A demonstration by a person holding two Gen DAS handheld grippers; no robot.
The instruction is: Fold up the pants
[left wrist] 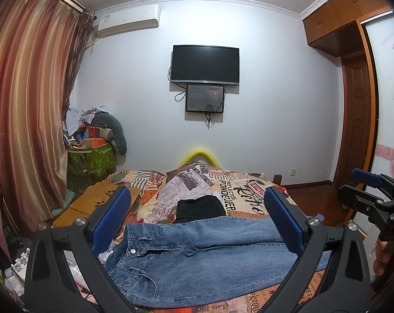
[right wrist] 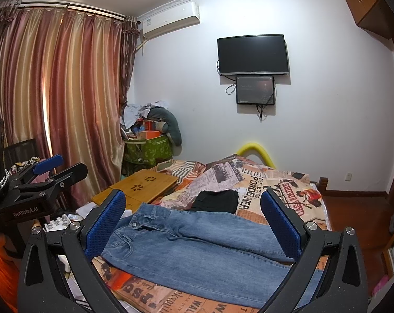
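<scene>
Blue jeans (left wrist: 197, 255) lie spread flat across the near end of the bed, waistband to the left, legs running right; in the right wrist view the jeans (right wrist: 197, 247) show both legs side by side. My left gripper (left wrist: 197, 219) hovers open above them, blue pads wide apart, holding nothing. My right gripper (right wrist: 193, 221) is open too, above the jeans. Each gripper shows in the other's view: the right gripper (left wrist: 371, 190) at the right edge, the left gripper (right wrist: 56, 169) at the left edge.
A folded black garment (left wrist: 200, 208) lies on the patterned bedspread (left wrist: 238, 190) beyond the jeans. A wooden lap tray (right wrist: 142, 187) sits at the bed's left side. Curtains, a full green basket (left wrist: 92, 156) and floor clutter fill the left; a TV hangs on the far wall.
</scene>
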